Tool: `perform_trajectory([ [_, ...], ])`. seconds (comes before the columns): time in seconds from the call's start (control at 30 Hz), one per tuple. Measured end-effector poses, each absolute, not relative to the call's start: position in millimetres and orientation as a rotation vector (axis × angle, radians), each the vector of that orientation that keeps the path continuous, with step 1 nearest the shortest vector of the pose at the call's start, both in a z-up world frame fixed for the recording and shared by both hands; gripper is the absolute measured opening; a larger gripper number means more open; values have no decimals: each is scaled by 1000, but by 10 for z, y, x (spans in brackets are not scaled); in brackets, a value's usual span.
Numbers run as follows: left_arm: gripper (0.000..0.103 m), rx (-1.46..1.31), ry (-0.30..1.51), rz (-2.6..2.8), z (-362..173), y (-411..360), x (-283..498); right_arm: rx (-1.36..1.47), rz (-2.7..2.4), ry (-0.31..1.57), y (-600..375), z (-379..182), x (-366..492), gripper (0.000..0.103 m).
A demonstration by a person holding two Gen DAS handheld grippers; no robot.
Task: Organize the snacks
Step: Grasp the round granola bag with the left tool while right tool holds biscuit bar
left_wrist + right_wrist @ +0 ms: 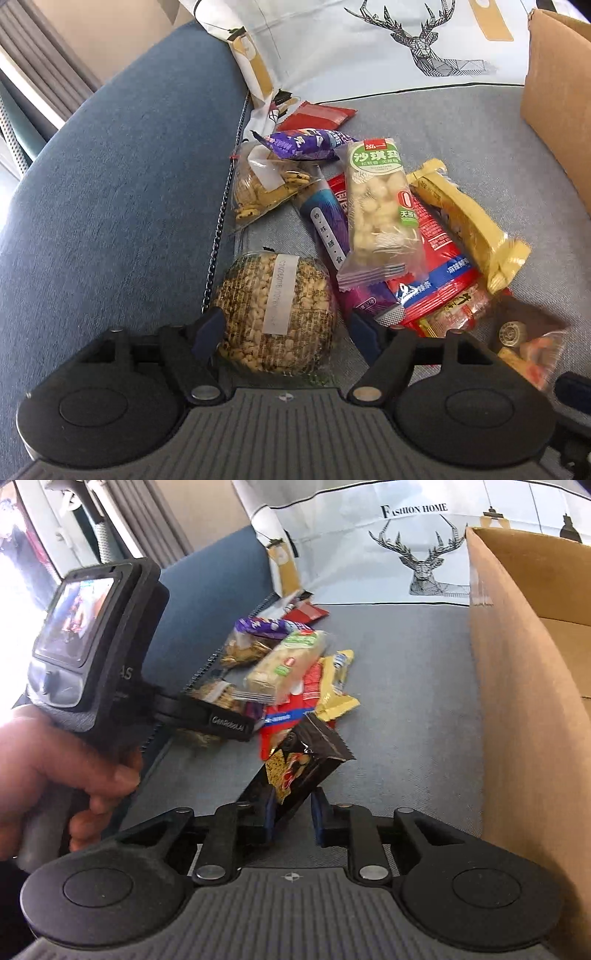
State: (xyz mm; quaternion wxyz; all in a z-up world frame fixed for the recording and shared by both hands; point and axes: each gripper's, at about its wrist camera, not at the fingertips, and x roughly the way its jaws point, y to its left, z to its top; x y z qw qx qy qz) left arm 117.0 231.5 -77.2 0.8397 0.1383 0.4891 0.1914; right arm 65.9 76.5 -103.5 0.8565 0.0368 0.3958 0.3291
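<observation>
A pile of snacks lies on the grey sofa seat (461, 140). Nearest is a round puffed-grain cake (275, 314) in clear wrap. My left gripper (286, 330) is open around it, the left fingertip close to its edge and the right one apart from it. Beyond lie a green-labelled sachima bar (380, 206), a yellow packet (469, 225), a red packet (439, 266), a purple packet (306, 144) and a bag of cookies (258, 188). My right gripper (294, 812) is shut on the lower end of a black snack packet (303, 760), held tilted above the seat.
An open cardboard box (517, 701) stands on the seat at the right. A deer-print pillow (406, 48) leans at the back. The blue armrest (110, 184) rises on the left. A hand (55, 760) grips the left gripper's handle.
</observation>
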Motion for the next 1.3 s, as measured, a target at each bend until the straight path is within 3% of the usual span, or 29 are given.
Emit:
perform_trajectory([
  [0.07,74,296,1034,409,-771,2337,1174,50,685,828,819,-1071,655,28],
  [0.17,69,307,1038,395,-755,2320,1160,8,677,820,891,-1119,617,55],
  [0.2,61,296,1035,389,-740,2330,1153,-4,677,814,913,-1130,603,61],
  [0.3,59,232,1024,388,-674,2380,1137,-37,668,803,960,-1157,587,80],
  [0.4,46,162,999,379,-592,2430,1122,-46,649,807,996,-1194,602,89],
  [0.47,34,106,971,364,-518,2445,1089,-56,635,811,1011,-1222,621,91],
  [0.5,9,63,966,350,-492,2471,1071,-62,629,814,1028,-1239,627,92],
  [0.53,1,2,978,332,-488,2510,1056,-67,624,816,1048,-1252,643,94],
  [0.77,5,-213,972,333,-417,2673,883,-108,605,782,1191,-1323,680,102],
  [0.83,26,-291,954,337,-380,2726,822,-123,601,776,1219,-1330,684,102],
  [0.93,43,-451,919,367,-342,2834,742,-165,587,773,1252,-1344,680,100],
  [0.97,45,-500,912,382,-345,2858,727,-189,580,772,1264,-1354,673,98],
  [1.03,63,-582,911,428,-360,2899,680,-220,575,761,1259,-1351,655,94],
  [1.2,71,-772,938,528,-507,2992,635,-224,587,757,1174,-1280,653,62],
  [1.3,74,-905,899,584,-599,3159,639,-221,587,765,1145,-1257,661,58],
])
